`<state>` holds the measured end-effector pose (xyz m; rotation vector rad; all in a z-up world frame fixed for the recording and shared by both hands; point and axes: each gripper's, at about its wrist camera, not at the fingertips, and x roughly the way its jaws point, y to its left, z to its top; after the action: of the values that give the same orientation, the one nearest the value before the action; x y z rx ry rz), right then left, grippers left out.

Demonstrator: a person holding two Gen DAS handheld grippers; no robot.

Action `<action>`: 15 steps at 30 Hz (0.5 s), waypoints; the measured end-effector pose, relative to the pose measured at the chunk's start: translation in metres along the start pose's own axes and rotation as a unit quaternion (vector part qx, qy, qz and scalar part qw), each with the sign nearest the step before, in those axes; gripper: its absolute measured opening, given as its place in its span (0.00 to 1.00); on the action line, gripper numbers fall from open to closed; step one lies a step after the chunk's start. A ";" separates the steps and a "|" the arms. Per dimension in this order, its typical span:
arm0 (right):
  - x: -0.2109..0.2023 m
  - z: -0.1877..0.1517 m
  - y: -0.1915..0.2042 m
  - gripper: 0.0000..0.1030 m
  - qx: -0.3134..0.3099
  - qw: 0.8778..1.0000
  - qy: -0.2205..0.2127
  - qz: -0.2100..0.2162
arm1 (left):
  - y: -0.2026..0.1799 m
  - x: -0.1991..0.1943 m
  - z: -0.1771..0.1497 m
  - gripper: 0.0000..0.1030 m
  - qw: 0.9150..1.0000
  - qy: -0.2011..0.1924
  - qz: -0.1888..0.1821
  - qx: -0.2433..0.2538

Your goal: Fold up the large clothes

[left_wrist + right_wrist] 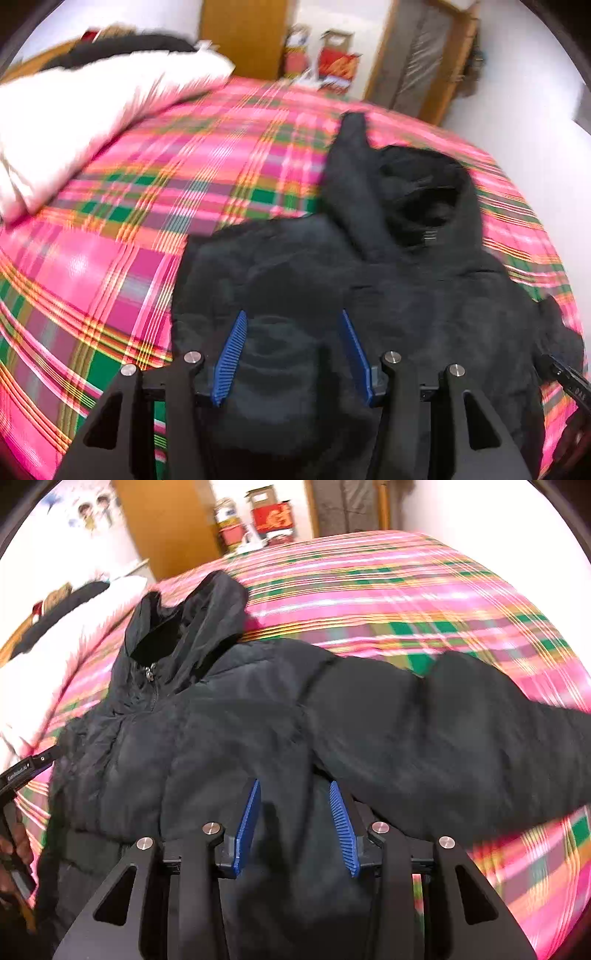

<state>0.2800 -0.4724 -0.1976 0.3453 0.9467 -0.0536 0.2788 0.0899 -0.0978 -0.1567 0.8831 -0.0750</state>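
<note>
A black hooded puffer jacket (pixel 369 280) lies front up on the pink plaid bedspread (pixel 147 192); it also shows in the right wrist view (pixel 229 731). Its hood (pixel 192 620) points away, the zipper is closed, and one sleeve (pixel 461 731) stretches out to the right. My left gripper (pixel 293 317) is open, hovering over the jacket's lower left part. My right gripper (pixel 294 788) is open over the jacket near the armpit of the outstretched sleeve. The right gripper's edge shows in the left wrist view (pixel 565 376), and the left one's in the right wrist view (pixel 26 771).
A white duvet (pixel 92 122) with dark clothing on it lies at the bed's far left. Beyond the bed stand a wooden door (pixel 243 33), red boxes (pixel 336 62) and a wooden frame (pixel 417 59) against white walls.
</note>
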 end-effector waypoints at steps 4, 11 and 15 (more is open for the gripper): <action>-0.022 -0.028 -0.056 0.45 0.065 0.998 0.010 -0.018 | -0.030 -0.027 -0.013 0.52 0.998 -0.022 -0.033 0.042; -0.040 -0.054 -0.167 0.45 0.191 0.979 0.008 -0.068 | -0.066 -0.010 -0.034 0.52 0.995 0.015 -0.060 0.083; -0.042 -0.051 -0.220 0.54 0.246 0.966 -0.011 -0.075 | -0.075 0.003 -0.037 0.52 0.994 0.033 -0.056 0.084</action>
<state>0.1726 -0.6682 -0.2496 0.7283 0.9294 -0.4368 0.2515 0.0120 -0.1105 -0.0459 0.9299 -0.2606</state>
